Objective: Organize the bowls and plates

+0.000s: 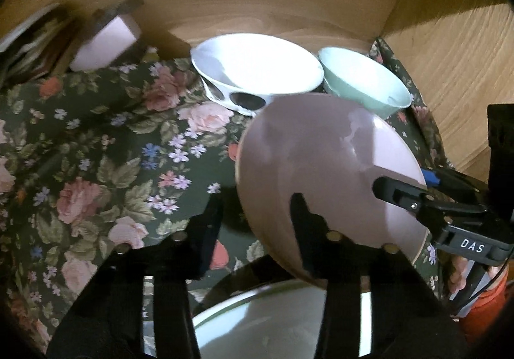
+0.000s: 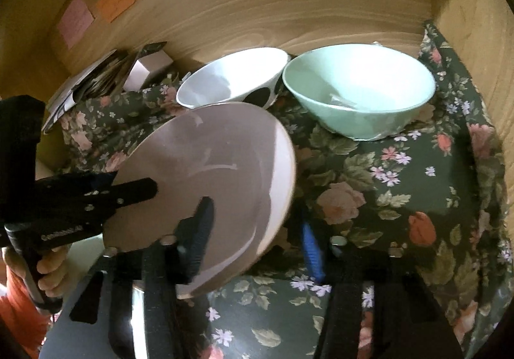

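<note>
Left wrist view: left gripper (image 1: 257, 224) and right gripper (image 1: 390, 190) both seemingly clamped on tilted mauve plate (image 1: 321, 166); uneven release drops it onto near plate (image 1: 273, 323).

Open cloth: the floral cloth (image 2: 401, 198) lies bare at right of the right wrist view.
Back wall: white bowl (image 2: 231, 76) and green bowl (image 2: 359, 92) block it.
Centre: tilted pink plate (image 2: 208, 172) fills it.
Upper left: box (image 2: 147, 68) and papers (image 2: 86, 83).
</note>
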Tool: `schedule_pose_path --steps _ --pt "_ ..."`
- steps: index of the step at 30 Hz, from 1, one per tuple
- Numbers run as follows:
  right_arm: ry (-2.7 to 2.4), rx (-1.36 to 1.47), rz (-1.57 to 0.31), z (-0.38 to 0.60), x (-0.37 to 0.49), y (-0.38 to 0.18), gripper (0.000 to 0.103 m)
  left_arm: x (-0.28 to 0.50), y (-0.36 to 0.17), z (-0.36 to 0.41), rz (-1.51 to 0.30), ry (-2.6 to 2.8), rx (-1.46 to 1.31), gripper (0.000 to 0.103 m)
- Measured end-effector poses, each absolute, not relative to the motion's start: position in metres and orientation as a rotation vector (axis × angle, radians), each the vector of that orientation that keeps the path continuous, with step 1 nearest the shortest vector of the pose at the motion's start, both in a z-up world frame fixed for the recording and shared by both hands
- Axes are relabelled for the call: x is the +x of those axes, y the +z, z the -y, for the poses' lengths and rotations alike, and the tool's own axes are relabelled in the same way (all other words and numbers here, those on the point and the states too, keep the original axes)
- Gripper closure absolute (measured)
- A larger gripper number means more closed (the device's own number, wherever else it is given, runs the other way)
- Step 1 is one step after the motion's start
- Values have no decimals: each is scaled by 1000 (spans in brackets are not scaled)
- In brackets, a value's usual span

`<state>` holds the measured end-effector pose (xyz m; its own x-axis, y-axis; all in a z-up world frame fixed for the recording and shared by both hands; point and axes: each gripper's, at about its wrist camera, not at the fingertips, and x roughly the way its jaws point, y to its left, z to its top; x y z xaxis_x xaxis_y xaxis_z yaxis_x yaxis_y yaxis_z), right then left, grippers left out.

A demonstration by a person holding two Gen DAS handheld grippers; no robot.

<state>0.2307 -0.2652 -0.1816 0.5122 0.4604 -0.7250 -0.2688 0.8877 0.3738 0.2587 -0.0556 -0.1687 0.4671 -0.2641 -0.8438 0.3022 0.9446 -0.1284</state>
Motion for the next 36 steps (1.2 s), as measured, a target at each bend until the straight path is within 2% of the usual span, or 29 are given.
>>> schedule_pose_path --steps 5,14,30,36 --pt "420 238 -930 265 232 -183 71 258 -172 62 -1026 -367 59 80" --pt "395 254 -899 267 228 -175 71 252 -167 68 -988 -355 79 80" --pt "426 199 -763 251 198 -125 71 212 -115 46 -840 -338 34 80" --pt "463 182 -745 235 188 -118 76 191 -105 27 -807 -302 19 80"
